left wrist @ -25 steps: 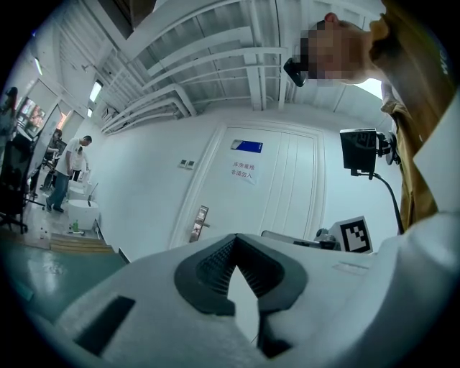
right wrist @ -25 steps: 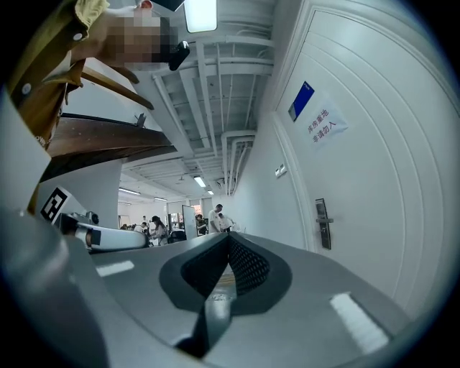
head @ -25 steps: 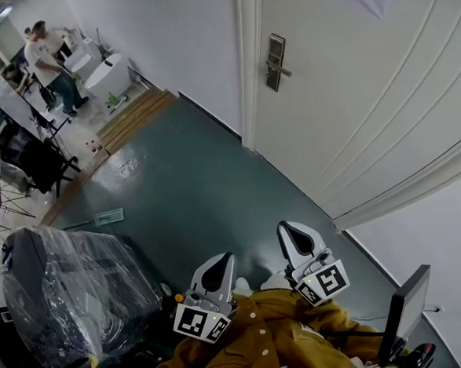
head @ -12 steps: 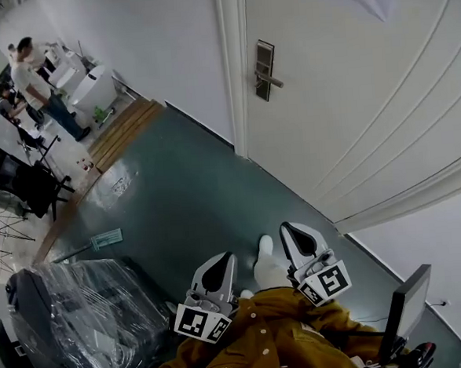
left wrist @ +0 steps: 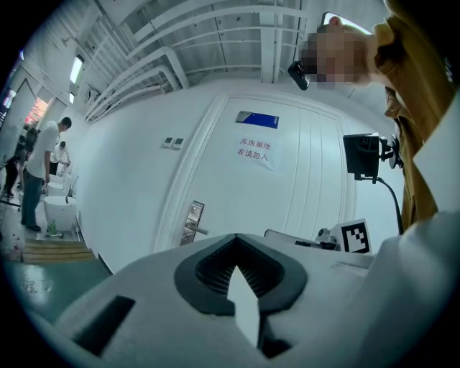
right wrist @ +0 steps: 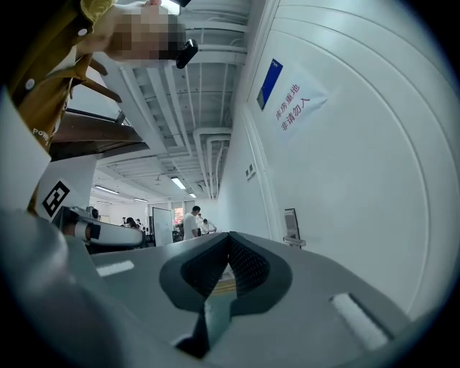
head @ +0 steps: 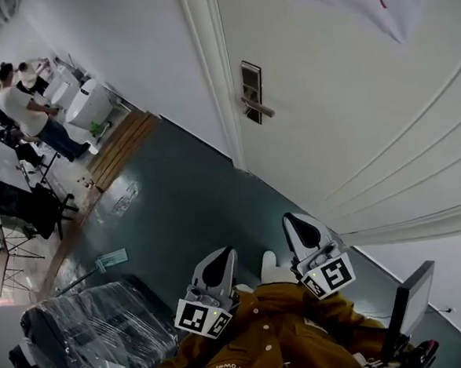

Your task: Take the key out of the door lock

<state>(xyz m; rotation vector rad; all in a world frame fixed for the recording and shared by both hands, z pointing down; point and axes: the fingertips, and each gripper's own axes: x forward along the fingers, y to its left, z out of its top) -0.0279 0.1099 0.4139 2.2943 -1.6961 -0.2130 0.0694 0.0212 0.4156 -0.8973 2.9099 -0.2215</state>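
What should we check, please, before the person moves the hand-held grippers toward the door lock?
1. Key visible in the door lock: cannot tell; the lock is too small in every view to show a key.
2. Left hand-held gripper empty: ok; its jaws are together with nothing between them.
3. Right hand-held gripper empty: ok; its jaws are together with nothing between them.
4. Jaws open for a grasp: not ok; both are shut.
5. Grippers at the lock: not ok; both are held close to the body, well apart from the door.
6. Way to the door: ok; nothing shows on the green floor ahead.
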